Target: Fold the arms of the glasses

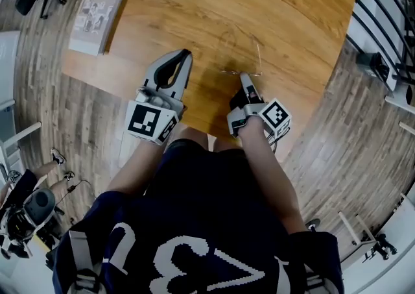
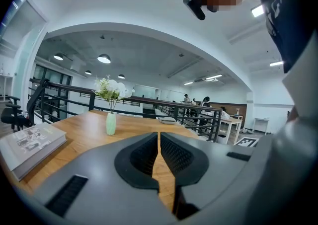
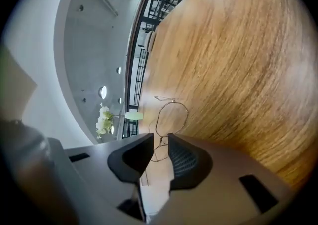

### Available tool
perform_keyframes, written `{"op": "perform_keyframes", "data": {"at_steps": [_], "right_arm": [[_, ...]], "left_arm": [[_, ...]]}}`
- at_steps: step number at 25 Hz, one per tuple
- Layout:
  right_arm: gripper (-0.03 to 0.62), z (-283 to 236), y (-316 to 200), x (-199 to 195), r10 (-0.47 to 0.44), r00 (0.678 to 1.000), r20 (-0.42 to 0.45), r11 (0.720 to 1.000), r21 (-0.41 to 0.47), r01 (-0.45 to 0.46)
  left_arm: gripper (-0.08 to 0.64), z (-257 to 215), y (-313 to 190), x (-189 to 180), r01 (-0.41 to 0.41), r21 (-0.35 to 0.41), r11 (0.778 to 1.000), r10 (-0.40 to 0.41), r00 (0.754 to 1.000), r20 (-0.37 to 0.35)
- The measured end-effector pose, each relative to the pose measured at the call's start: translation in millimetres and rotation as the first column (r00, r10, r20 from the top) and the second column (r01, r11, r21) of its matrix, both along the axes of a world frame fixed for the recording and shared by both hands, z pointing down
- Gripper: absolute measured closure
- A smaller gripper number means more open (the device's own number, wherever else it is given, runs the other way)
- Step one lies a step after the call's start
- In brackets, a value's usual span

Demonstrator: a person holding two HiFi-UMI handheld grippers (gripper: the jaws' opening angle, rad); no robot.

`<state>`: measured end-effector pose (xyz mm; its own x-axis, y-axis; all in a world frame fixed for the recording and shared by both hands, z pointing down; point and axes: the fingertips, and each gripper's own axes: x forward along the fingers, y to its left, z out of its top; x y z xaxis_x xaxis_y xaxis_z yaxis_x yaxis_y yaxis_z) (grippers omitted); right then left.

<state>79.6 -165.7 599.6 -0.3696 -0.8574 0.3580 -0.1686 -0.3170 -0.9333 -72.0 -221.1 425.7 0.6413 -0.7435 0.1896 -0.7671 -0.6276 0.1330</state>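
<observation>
**Right claw astride the glasses, left claw closed**

My right gripper (image 3: 159, 137) has its jaws a little apart. The thin wire of the glasses (image 3: 171, 115) runs between them, and I can't tell whether either pad touches it. The glasses lie on the table (image 3: 238, 60), one rim just past the jaw tips. My left gripper (image 2: 159, 134) sits alongside, jaws together on nothing. A book (image 1: 97, 17) lies well off to the left.
</observation>
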Motion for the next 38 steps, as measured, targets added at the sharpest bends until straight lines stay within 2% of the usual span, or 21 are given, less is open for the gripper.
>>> {"op": "perform_keyframes", "data": {"at_steps": [6, 9, 11, 16, 20, 27, 33, 34, 36, 38], "right_arm": [[0.489, 6.3, -6.0, -1.6, 0.041, 0.998, 0.053, 0.999, -0.023, -0.040], [0.546, 4.4, -7.4, 3.0, 0.047, 0.998, 0.037, 0.999, -0.011, -0.046], [0.560, 2.7, -9.2, 5.5, 0.048, 0.998, 0.028, 0.999, -0.002, -0.048], [0.563, -5.3, -12.2, 10.5, 0.041, 0.999, 0.027, 0.998, 0.048, -0.042], [0.565, -25.5, -17.5, 16.7, 0.024, 0.999, 0.043, 0.990, 0.140, -0.030], [0.565, -83.9, -30.6, 19.1, -0.021, 0.997, 0.071, 0.940, 0.342, -0.004], [0.565, -141.0, -33.8, 17.9, -0.069, 0.993, 0.094, 0.880, 0.475, 0.016], [0.565, -148.9, -33.5, 16.5, -0.075, 0.992, 0.098, 0.873, 0.488, 0.018], [0.565, -161.3, -31.1, 14.1, -0.083, 0.991, 0.107, 0.863, 0.505, 0.017], [0.565, -169.4, -27.7, 13.7, -0.088, 0.990, 0.107, 0.856, 0.516, 0.020]], "left_arm": [[0.531, 2.0, -1.4, -5.7, 0.007, -0.004, 1.000, -0.007, 1.000, 0.009], [0.531, 0.8, -1.4, -5.4, 0.008, -0.003, 1.000, -0.008, 1.000, 0.007], [0.531, 0.2, -1.7, -5.7, 0.008, -0.002, 1.000, -0.008, 1.000, 0.005], [0.531, -2.8, -3.3, -6.1, 0.007, 0.005, 1.000, -0.007, 1.000, -0.001], [0.531, -10.0, -3.4, -3.1, 0.004, 0.016, 1.000, -0.003, 1.000, -0.016], [0.531, -22.1, -1.5, 9.1, -0.065, 0.002, 0.998, 0.065, 0.995, -0.078], [0.529, -30.9, -2.2, 30.5, -0.154, -0.064, 0.986, 0.142, 0.977, -0.158], [0.522, -33.2, -3.6, 33.1, -0.163, -0.073, 0.984, 0.148, 0.973, -0.178], [0.456, -39.7, -7.6, 36.0, -0.170, -0.079, 0.982, 0.151, 0.967, -0.204], [0.443, -46.6, -12.3, 37.3, -0.171, -0.076, 0.982, 0.151, 0.964, -0.216]]}}
